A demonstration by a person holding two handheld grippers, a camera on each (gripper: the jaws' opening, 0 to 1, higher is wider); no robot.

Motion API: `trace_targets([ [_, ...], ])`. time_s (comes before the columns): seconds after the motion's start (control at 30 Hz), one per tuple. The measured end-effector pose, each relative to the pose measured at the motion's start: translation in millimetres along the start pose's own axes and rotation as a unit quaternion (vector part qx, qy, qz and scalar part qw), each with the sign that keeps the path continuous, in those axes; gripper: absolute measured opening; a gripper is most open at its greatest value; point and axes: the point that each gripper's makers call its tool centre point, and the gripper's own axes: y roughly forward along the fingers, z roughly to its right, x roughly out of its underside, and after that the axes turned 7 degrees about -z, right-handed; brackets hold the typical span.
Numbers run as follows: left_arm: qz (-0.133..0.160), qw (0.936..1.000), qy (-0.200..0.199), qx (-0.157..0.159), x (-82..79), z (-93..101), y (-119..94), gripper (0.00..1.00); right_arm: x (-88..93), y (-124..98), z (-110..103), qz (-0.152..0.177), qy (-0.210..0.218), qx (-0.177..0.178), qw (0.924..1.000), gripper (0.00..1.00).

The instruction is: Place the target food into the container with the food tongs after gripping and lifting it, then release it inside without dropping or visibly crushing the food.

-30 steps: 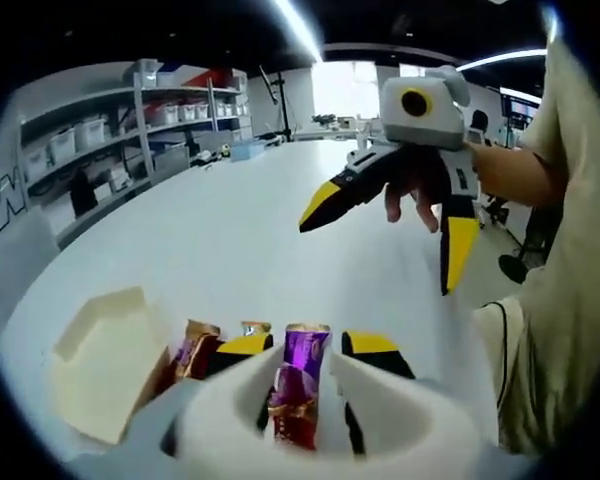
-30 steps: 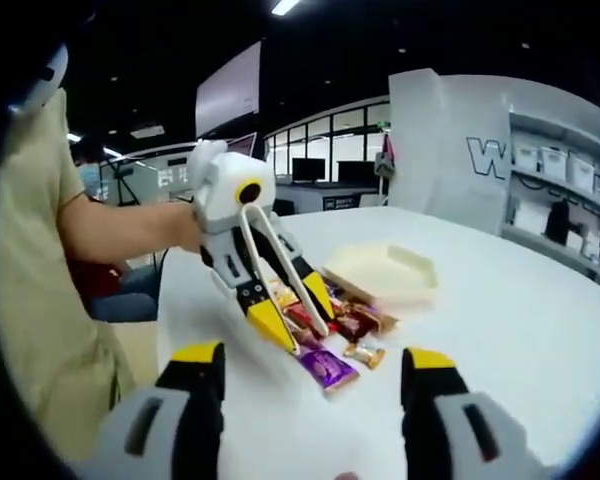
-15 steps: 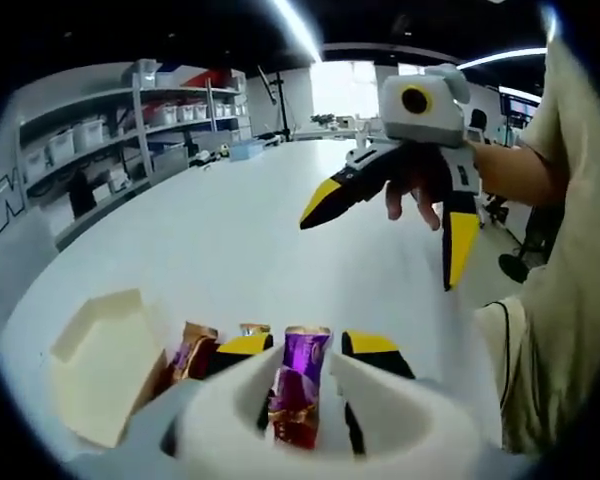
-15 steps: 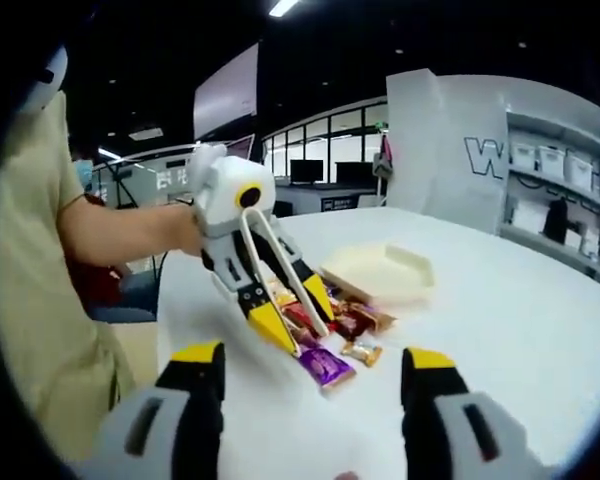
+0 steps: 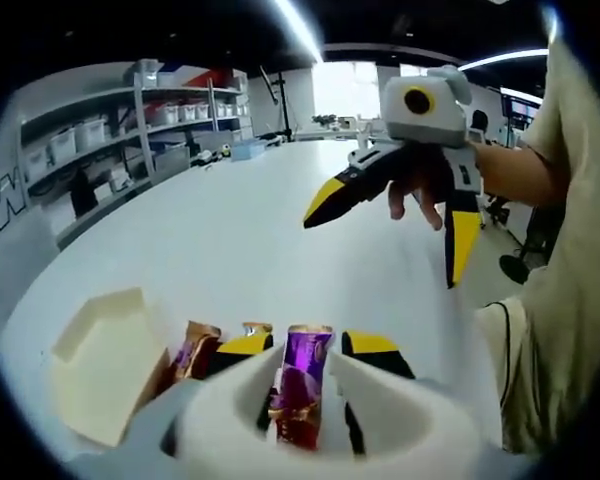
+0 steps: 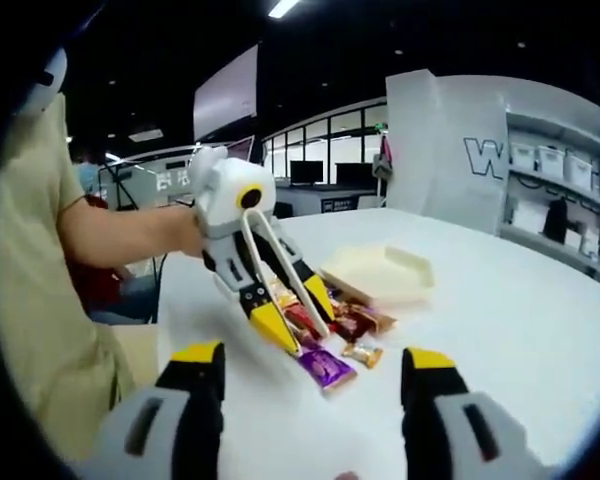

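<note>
Left tool [image 6: 288, 312] carries white food tongs [image 6: 280, 262] between its jaws, the tongs' arms running down from the tool's body to the snack pile; the yellow-tipped jaws stand fairly narrow around them, and whether the tong tips pinch any wrapper cannot be told. Against half a second ago it has barely shifted, a slight drift at most. In the left gripper view the tongs' white arms [image 5: 230, 400] flank a purple wrapped snack [image 5: 298, 390], with a brown-gold wrapped snack [image 5: 193, 350] just beside it. In the right gripper view the purple snack lies on the white worktop [image 6: 520, 330] at the near edge of the pile. Just beyond the pile sits the cream container [image 6: 380, 272], shallow and angular. Right tool [image 5: 400, 205] hangs in the air well apart from the snacks, jaws spread wide and holding nothing, much as before. Shelving [image 5: 100, 140] with bins stands past the worktop.
</note>
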Motion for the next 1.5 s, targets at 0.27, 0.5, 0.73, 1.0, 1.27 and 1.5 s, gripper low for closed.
trace_targets([
  [0.27, -0.002, 1.0, 0.001, 0.0, 1.5, 1.7, -1, 0.26, -0.2, 0, 1, 0.0, -0.002, 0.0, 1.0, 0.7],
  [0.5, -0.006, 1.0, 0.001, -0.005, 4.8, -2.7, -2, 0.26, -0.2, 0, 1, 0.001, -0.001, 0.0, 1.0, 0.7],
  [0.73, -0.013, 0.9999, 0.008, -0.007, 7.7, -4.1, 5, 0.26, -0.4, -1, 2, 0.001, -0.001, 0.001, 1.0, 0.7],
  [1.0, -0.023, 0.9995, 0.02, -0.002, 10.4, -1.2, 13, 0.26, 2.0, -3, 3, -0.001, 0.0, 0.003, 1.0, 0.7],
  [1.27, -0.03, 0.9994, 0.016, -0.005, 13.5, -4.6, 16, 0.26, 4.3, -2, 2, -0.005, 0.001, 0.002, 1.0, 0.7],
  [1.5, -0.038, 0.9992, 0.01, -0.001, 17.8, -4.5, 21, 0.26, 3.0, -2, 1, -0.005, 0.0, 0.002, 1.0, 0.7],
])
